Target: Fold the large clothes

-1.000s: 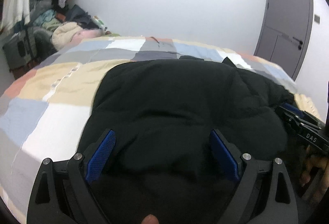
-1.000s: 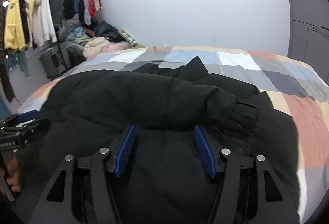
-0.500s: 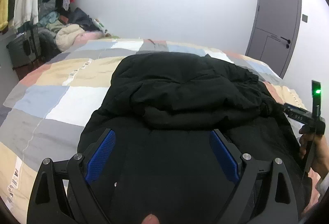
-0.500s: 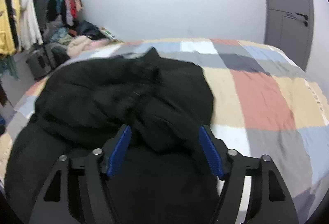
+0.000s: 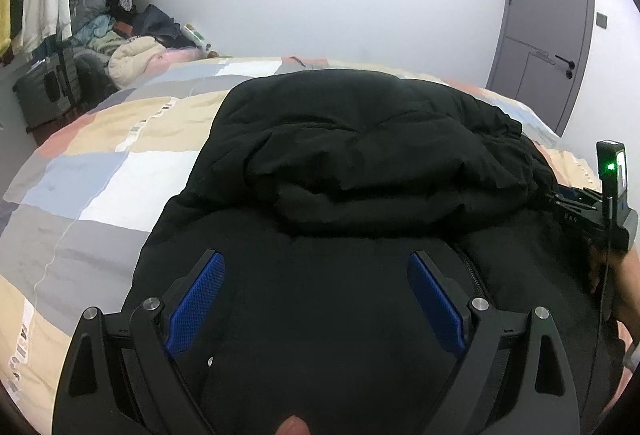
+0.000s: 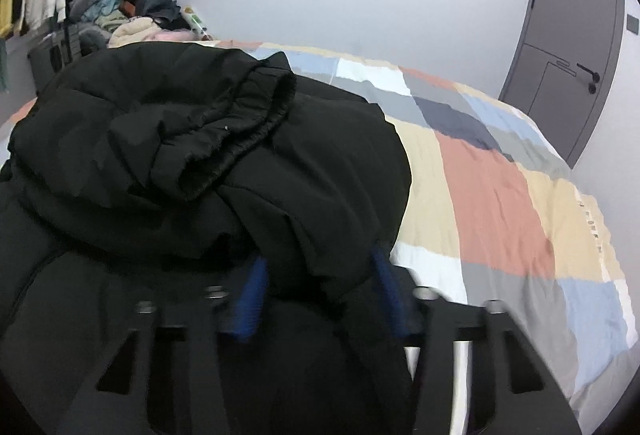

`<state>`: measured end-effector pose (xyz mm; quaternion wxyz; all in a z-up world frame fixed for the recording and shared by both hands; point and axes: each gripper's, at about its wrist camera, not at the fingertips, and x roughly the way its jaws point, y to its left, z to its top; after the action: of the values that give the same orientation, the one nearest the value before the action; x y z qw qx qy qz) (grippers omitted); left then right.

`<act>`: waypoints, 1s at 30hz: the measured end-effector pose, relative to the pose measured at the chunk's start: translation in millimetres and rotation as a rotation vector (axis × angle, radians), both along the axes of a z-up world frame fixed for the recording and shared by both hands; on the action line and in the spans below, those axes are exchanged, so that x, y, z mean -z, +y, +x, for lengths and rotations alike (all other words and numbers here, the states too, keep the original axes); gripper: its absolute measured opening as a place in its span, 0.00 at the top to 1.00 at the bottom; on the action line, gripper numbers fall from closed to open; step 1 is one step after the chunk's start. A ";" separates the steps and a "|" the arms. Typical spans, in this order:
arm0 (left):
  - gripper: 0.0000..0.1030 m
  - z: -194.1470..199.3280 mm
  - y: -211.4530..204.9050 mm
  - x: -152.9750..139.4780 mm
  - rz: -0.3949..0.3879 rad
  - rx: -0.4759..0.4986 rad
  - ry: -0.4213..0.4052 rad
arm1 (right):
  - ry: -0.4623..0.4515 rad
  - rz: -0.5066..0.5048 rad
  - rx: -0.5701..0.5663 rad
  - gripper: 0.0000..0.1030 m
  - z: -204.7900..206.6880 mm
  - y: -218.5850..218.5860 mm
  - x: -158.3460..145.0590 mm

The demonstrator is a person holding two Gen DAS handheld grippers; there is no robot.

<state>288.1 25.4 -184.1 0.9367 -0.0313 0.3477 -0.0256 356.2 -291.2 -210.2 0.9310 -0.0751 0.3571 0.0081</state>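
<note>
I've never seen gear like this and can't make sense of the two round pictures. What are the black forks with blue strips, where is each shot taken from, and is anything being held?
No robot here: a person carries a handheld two-finger gripper in each hand. Each has a fisheye camera looking along its fingers, hence the round, bent pictures.

One picture is from the left gripper; its blue-padded fingers stand wide apart over a black jacket and hold nothing. The right gripper shows at that picture's right edge.

The other picture is from the right gripper. It is blurred; jacket cloth lies between its spread fingers, but I cannot tell whether it is gripped.

The jacket lies partly folded on a bed with a patchwork cover.
</note>
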 end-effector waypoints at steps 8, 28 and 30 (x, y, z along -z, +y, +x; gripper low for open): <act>0.09 1.2 0.9 0.1 0.002 0.007 0.003 | -0.017 0.083 0.054 0.80 5.6 -21.3 -3.3; 0.09 -57.7 37.7 -114.5 -0.066 0.004 -0.164 | -0.159 0.291 0.007 0.74 -90.0 -4.1 -126.3; 0.09 -74.8 40.4 -137.9 -0.058 0.005 -0.203 | -0.193 0.270 -0.015 0.74 -107.6 5.2 -153.5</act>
<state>213.3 65.8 -46.2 0.9657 -0.0546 0.2504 -0.0410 248.6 -286.0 -56.7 0.9626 0.0475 0.2610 0.0557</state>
